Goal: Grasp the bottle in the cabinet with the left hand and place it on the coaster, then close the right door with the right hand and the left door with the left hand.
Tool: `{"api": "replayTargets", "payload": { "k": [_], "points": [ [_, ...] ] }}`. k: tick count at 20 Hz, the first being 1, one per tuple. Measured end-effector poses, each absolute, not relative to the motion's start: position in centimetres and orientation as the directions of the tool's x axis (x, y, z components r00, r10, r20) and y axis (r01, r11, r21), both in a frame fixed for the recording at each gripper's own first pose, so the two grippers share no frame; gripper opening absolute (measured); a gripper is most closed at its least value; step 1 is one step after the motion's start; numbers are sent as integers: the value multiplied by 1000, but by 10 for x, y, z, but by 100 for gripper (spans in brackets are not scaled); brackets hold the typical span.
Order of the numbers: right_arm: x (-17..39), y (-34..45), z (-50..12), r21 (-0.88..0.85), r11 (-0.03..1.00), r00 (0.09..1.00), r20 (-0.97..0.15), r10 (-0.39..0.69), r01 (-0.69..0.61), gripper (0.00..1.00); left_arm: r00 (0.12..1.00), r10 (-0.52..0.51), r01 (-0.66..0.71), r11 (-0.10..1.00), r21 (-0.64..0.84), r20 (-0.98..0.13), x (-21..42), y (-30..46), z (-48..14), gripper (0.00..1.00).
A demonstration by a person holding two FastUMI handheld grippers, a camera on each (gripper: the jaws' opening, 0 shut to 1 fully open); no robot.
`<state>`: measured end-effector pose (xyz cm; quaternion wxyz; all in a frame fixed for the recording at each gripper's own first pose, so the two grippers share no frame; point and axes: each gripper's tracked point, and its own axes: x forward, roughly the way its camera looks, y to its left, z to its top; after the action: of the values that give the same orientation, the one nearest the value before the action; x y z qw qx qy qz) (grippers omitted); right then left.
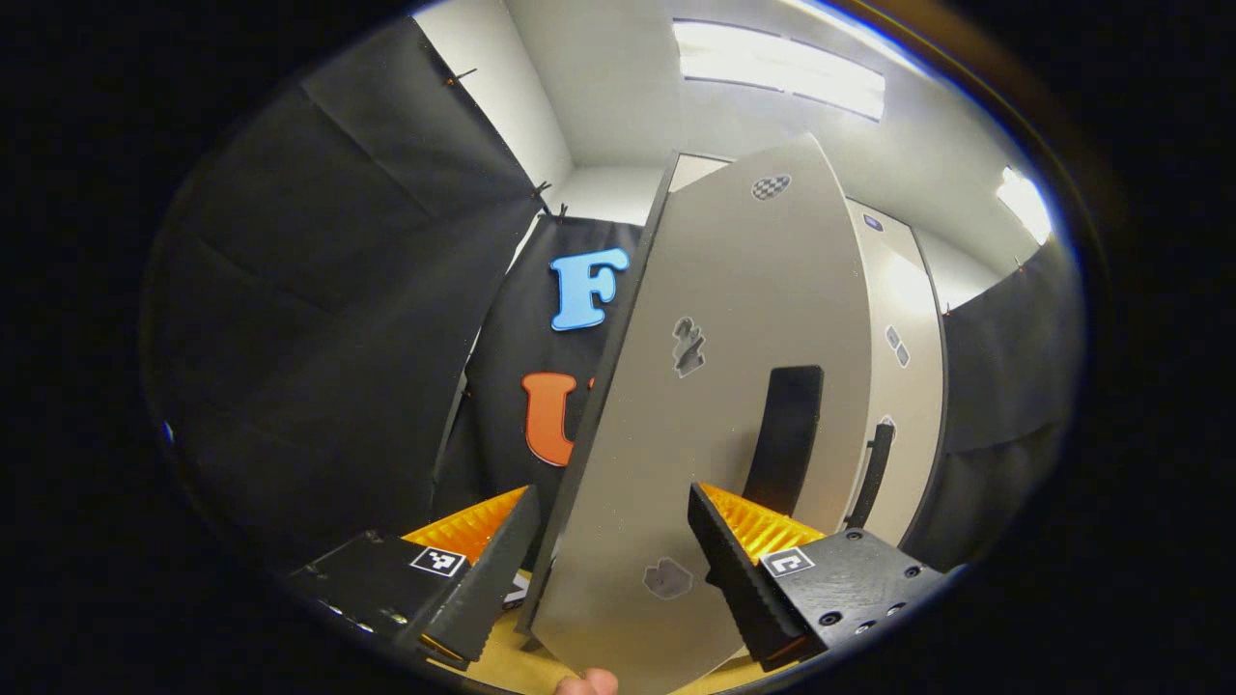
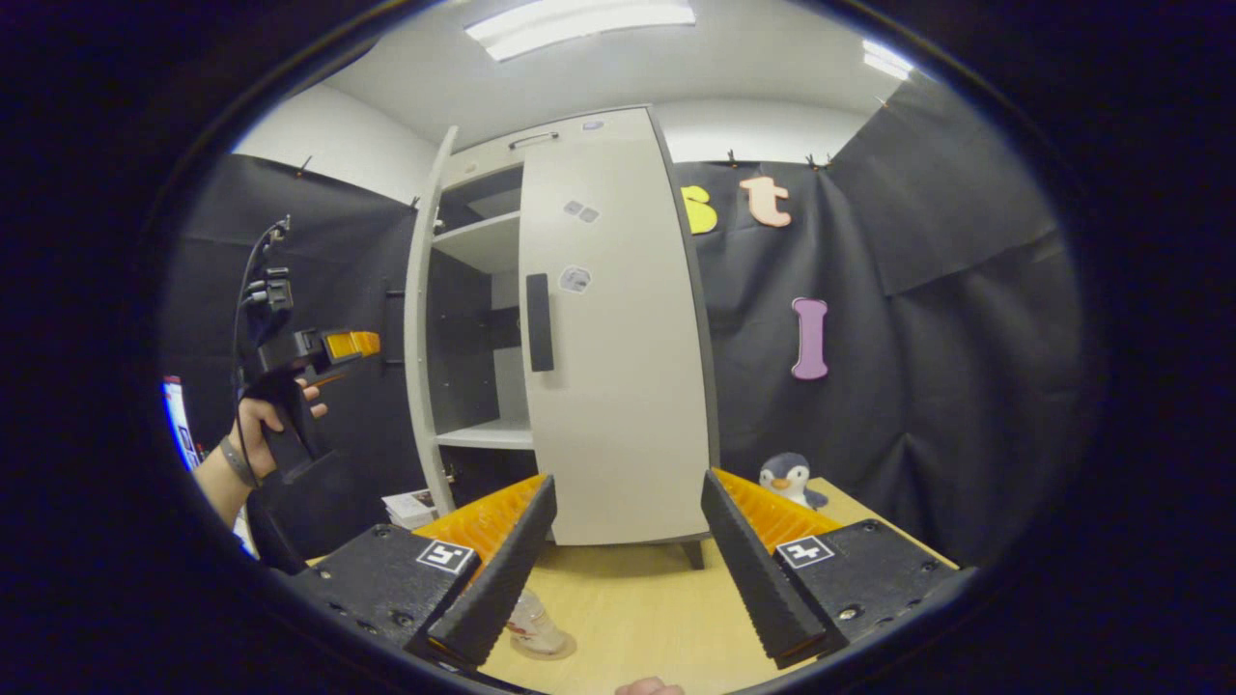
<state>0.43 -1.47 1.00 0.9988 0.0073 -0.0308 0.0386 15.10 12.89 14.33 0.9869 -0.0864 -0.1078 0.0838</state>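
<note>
Left gripper (image 1: 603,569), fingers apart, straddles the left door (image 1: 715,386) edge at lower centre; right gripper (image 2: 628,569) likewise spread, bottle (image 2: 536,627) below.

Left view near cabinet (image 1: 734,386); right view farther.

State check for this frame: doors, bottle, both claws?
Pale grey right cabinet door: closed.
Pale grey left cabinet door: partly open.
Clear plastic bottle: out of the cabinet, on the round coaster.
Left claw: open, straddling the left door's edge.
Right claw: open, empty.
</note>
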Motion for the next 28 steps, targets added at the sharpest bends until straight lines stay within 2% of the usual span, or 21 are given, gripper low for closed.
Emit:
{"api": "replayTargets", "payload": {
  "k": [1, 3, 5, 6, 7, 8, 9, 10, 14, 15, 16, 19, 20, 21, 23, 24, 25, 26, 27, 28],
  "points": [
    [0, -19, 11, 14, 998, 996, 67, 65, -66, 99, 959, 194, -155, 970, -188, 209, 151, 129, 148, 99],
    [-2, -26, 16, 18, 999, 996, 75, 40, -42, 99, 956, 193, -151, 970, -191, 223, 149, 128, 153, 99],
    [-5, -36, 15, 18, 1000, 997, 78, 18, -19, 94, 956, 191, -147, 969, -200, 224, 145, 128, 157, 99],
    [-6, -40, 15, 17, 1000, 997, 77, 10, -12, 98, 956, 192, -147, 968, -203, 223, 142, 128, 158, 95],
    [-5, -42, 14, 17, 1000, 997, 74, 5, -6, 98, 956, 192, -148, 969, -199, 223, 137, 129, 159, 99],
    [-5, -43, 14, 16, 1000, 998, 70, 5, -6, 98, 956, 192, -152, 971, -186, 221, 134, 129, 158, 99],
    [-4, -42, 14, 16, 1000, 998, 67, 6, -7, 98, 956, 189, -153, 974, -169, 223, 130, 128, 158, 99],
    [-4, -40, 15, 17, 1000, 998, 68, 13, -14, 99, 958, 184, -153, 976, -153, 218, 124, 126, 154, 95],
    [-1, -30, 14, 14, 999, 997, 70, 39, -40, 98, 972, 159, -145, 985, -94, 172, 97, 112, 133, 99],
    [-1, -27, 12, 13, 999, 996, 69, 49, -50, 99, 975, 152, -140, 986, -85, 159, 90, 107, 128, 90],
    [0, -23, 11, 12, 998, 996, 67, 58, -59, 99, 978, 144, -134, 988, -75, 148, 82, 101, 123, 90],
    [-1, -13, 6, 11, 996, 995, 52, 87, -88, 99, 986, 111, -108, 994, -30, 126, 63, 83, 107, 99],
    [-2, -8, 3, 10, 995, 994, 44, 100, -101, 99, 988, 107, -107, 994, -3, 110, 57, 79, 98, 95],
    [-3, -5, 0, 7, 994, 994, 36, 108, -108, 99, 990, 100, -102, 994, 24, 96, 51, 74, 90, 99],
    [-5, -2, -6, 1, 993, 993, 25, 114, -114, 99, 993, 74, -80, 995, 56, 94, 40, 58, 79, 99],
    [-6, -1, -8, 0, 993, 993, 20, 114, -114, 99, 993, 54, -61, 996, 64, 101, 35, 49, 76, 94],
    [-7, -1, -11, 1, 993, 993, 16, 117, -117, 99, 995, 32, -38, 997, 67, 100, 31, 39, 71, 95],
    [-8, 0, -13, 0, 993, 993, 11, 119, -119, 94, 996, 16, -23, 997, 71, 93, 27, 32, 66, 99],
    [-10, 0, -15, -3, 993, 993, 9, 119, -119, 99, 996, 9, -15, 997, 78, 84, 22, 28, 60, 94],
    [-12, -1, -16, -6, 993, 993, 9, 115, -115, 99, 997, 8, -14, 997, 79, 75, 18, 25, 53, 94]
  ]
}}
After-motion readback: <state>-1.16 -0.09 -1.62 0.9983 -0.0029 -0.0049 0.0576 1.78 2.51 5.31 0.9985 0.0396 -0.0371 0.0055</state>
